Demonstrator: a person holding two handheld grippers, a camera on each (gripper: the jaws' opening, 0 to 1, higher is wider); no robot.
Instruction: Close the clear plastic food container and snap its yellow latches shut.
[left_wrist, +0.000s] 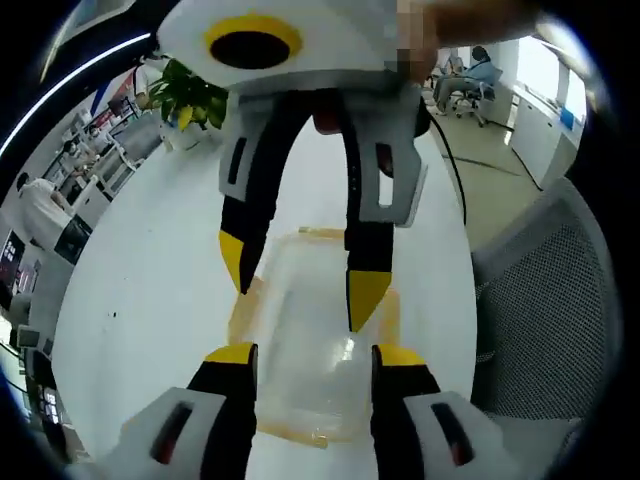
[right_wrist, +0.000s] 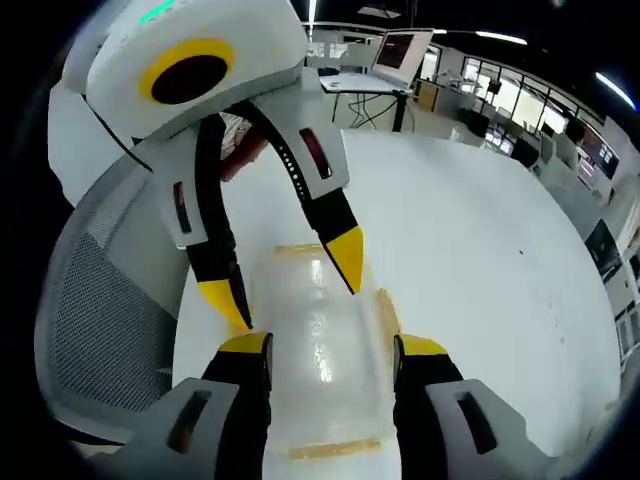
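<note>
Left gripper (left_wrist: 305, 358) and right gripper (right_wrist: 330, 350) both spread wide, facing across the clear container (left_wrist: 310, 340) on white table (left_wrist: 150, 300).

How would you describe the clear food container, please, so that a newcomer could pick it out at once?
Start at the large white table with a grey mesh chair at its edge. Near that edge, between the left gripper and the right gripper, lies the clear container. It is see-through plastic with yellow latches along its sides.
</note>
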